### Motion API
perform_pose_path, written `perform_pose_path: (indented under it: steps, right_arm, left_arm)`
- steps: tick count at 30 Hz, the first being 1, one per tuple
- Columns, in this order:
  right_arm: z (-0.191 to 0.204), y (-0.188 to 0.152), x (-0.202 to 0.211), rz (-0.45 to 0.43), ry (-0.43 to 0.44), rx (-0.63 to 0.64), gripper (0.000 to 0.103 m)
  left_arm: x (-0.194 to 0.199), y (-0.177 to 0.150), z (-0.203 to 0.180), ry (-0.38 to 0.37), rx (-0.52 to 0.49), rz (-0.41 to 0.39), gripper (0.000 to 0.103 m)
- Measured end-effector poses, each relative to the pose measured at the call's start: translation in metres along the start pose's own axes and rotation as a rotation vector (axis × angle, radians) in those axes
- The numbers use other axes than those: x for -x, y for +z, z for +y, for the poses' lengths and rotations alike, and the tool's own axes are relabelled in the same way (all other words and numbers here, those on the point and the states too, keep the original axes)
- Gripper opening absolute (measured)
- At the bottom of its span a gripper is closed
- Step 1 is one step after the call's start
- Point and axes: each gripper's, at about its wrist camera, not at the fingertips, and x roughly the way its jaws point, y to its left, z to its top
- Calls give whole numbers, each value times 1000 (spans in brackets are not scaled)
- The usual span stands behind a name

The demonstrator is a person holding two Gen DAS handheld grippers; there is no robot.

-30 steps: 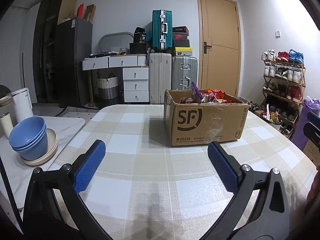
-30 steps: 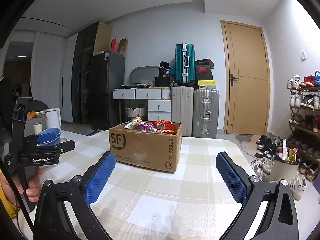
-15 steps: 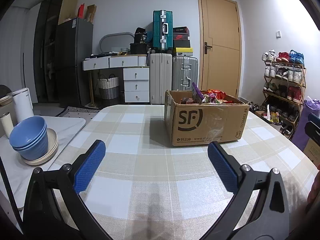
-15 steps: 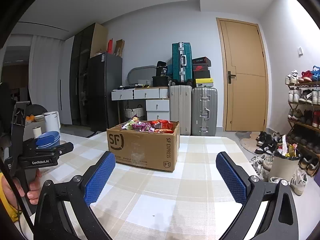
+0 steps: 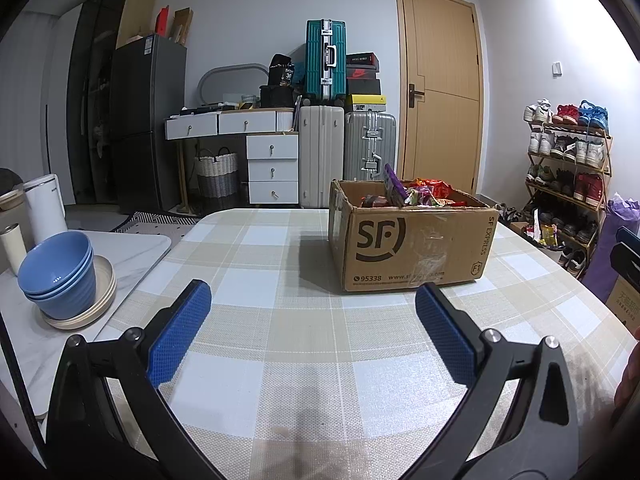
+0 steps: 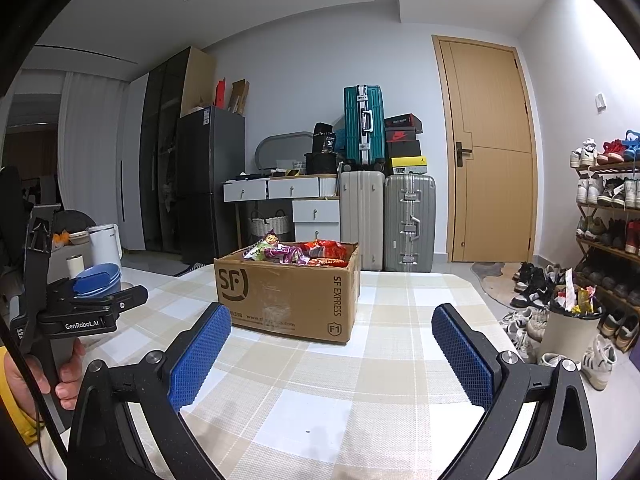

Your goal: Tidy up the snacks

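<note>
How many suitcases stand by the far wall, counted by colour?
Teal suitcase: 1
White suitcase: 1
Silver suitcase: 1
Total: 3

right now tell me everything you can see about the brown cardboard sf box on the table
The brown cardboard box is an open-topped carton printed with a dark SF logo, "SF EXPRESS" and 95338. It stands upright on the checked beige tablecloth, heaped with colourful snack packets. Clear tape shines on its front. Neither gripper touches it.
</note>
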Motion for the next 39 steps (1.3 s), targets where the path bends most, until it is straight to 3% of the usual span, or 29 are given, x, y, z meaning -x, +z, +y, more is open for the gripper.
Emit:
perform_pose_path:
  steps: [39]
  right_arm:
    - [3,-1,-1,-1,-12,-2,102]
  left_arm:
    - [-2,-1,2,-9,5,13,102]
